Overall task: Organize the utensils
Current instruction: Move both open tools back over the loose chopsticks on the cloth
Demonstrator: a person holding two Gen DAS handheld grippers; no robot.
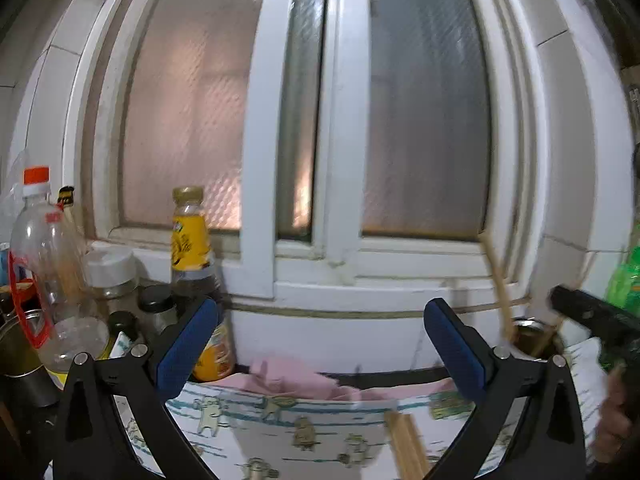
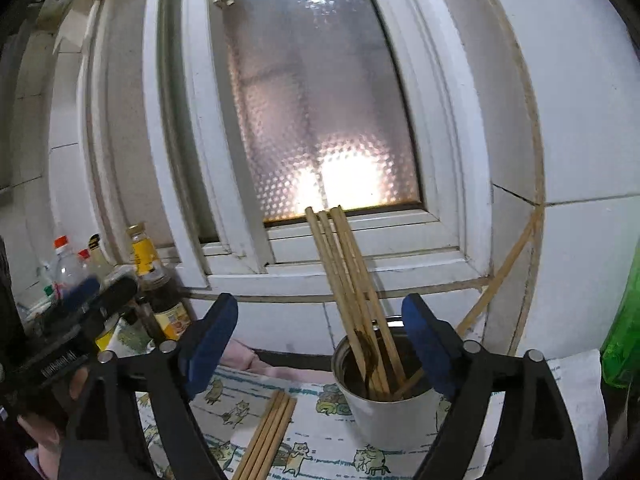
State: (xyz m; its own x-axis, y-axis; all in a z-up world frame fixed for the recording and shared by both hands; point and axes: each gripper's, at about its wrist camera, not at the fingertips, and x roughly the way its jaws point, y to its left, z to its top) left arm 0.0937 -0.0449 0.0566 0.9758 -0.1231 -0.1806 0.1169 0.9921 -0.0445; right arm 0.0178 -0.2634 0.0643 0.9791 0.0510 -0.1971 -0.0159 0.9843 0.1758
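Observation:
A metal cup (image 2: 384, 412) stands on a cat-print cloth (image 2: 320, 452) below the window, with several wooden chopsticks (image 2: 348, 272) leaning upright in it. More chopsticks (image 2: 268, 432) lie flat on the cloth to the cup's left. My right gripper (image 2: 318, 342) is open and empty, with the cup just ahead, partly behind its right finger. My left gripper (image 1: 322, 344) is open wide and holds nothing. In the left wrist view the loose chopsticks (image 1: 406, 444) lie low between its fingers, and the cup (image 1: 532, 334) is off to the right.
Bottles and jars crowd the left: a clear bottle with an orange cap (image 1: 44, 264), a yellow-labelled sauce bottle (image 1: 192, 240) and small jars (image 1: 110, 272). A green bottle (image 2: 624, 340) stands at the right. A pink cloth (image 1: 280, 380) lies against the tiled wall under the window frame (image 1: 332, 272).

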